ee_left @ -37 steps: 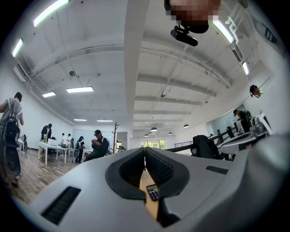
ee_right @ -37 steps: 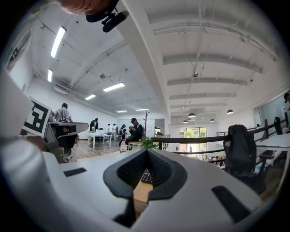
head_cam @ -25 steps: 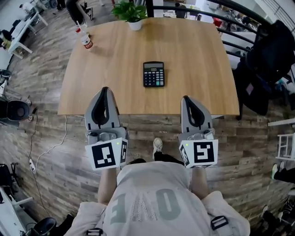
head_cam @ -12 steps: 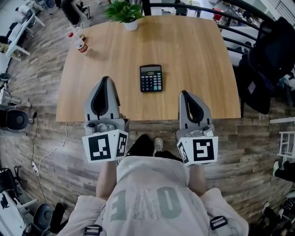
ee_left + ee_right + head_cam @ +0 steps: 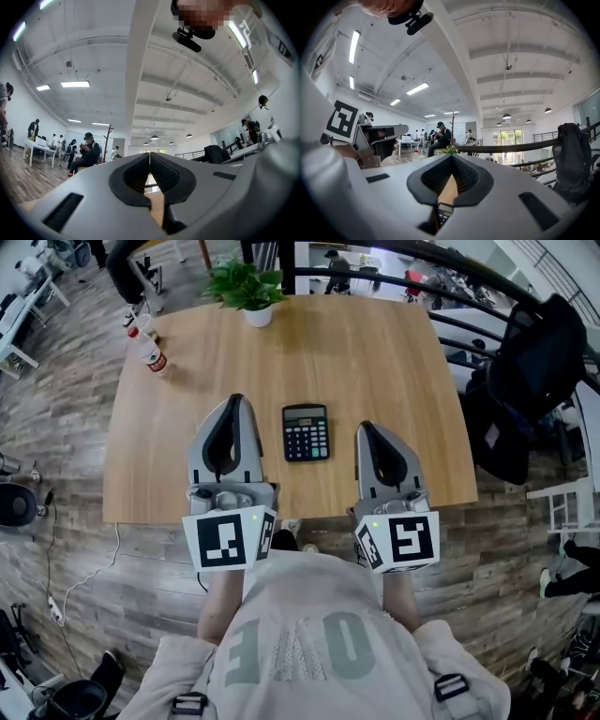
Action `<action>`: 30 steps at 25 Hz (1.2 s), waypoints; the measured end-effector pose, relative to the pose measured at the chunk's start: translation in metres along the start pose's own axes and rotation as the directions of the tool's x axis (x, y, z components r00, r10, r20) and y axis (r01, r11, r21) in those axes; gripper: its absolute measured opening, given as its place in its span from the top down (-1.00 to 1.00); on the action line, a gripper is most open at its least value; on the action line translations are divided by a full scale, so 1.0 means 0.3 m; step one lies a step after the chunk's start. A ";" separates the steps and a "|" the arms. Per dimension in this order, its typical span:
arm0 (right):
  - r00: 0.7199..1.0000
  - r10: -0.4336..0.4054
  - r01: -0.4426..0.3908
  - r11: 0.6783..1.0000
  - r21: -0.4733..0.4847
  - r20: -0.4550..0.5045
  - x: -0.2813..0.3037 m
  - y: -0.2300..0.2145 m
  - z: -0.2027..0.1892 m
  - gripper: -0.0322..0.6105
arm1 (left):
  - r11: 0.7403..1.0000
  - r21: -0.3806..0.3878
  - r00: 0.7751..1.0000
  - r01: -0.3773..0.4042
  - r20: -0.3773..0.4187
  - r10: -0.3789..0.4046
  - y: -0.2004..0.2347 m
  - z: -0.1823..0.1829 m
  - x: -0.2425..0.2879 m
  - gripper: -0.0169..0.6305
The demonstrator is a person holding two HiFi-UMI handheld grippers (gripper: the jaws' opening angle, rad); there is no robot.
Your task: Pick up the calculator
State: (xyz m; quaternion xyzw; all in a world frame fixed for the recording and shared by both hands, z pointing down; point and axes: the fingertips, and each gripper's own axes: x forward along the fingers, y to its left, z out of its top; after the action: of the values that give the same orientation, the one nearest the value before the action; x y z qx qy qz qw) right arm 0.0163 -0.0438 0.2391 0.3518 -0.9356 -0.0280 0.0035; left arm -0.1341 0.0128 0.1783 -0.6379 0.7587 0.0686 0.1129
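OK, head view: we're seeing the calculator (image 5: 307,432) lying on the bench (image 5: 375,362) between left tongs (image 5: 234,401) and right tongs (image 5: 364,427), touching neither. Left gripper view: tongs sitting closed, empty. Right gripper view: also closed, empty, calculator showing below.

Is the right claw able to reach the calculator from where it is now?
Probably yes. In the head view the right claw is just right of the calculator, with only bare table between them. It is shut, so it would have to open first.
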 end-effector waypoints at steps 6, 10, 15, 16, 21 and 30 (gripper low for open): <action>0.999 0.015 -0.017 0.998 0.053 0.037 0.140 0.011 0.040 0.84 | 1.000 -0.021 1.000 0.017 -0.003 -0.017 0.090 -0.033 0.100 0.92; 0.998 0.037 -0.041 0.996 0.078 0.044 0.204 0.028 0.049 0.84 | 0.999 -0.047 1.000 0.017 -0.020 -0.018 0.144 -0.075 0.165 0.92; 1.000 0.003 -0.004 0.997 0.081 0.020 0.263 -0.005 0.024 0.84 | 0.996 -0.085 0.998 0.040 -0.049 -0.044 0.172 -0.134 0.248 0.92; 1.000 0.006 -0.008 0.996 0.088 0.021 0.269 -0.009 0.020 0.84 | 0.995 -0.087 0.997 0.050 -0.056 -0.055 0.170 -0.145 0.258 0.92; 1.000 -0.001 0.003 0.993 0.114 -0.021 0.313 -0.038 -0.019 0.84 | 0.990 -0.110 0.989 0.085 -0.110 -0.097 0.158 -0.212 0.307 0.92; 0.996 0.024 -0.008 0.982 0.189 -0.083 0.364 -0.152 -0.119 0.84 | 0.989 -0.075 0.971 0.128 -0.193 -0.141 0.100 -0.325 0.428 0.92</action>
State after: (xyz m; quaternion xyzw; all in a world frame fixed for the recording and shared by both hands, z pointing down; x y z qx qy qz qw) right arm -0.0349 -0.1517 0.2707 0.3437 -0.9359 0.0758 0.0101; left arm -0.1923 -0.1284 0.2380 -0.6946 0.7187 0.0205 0.0214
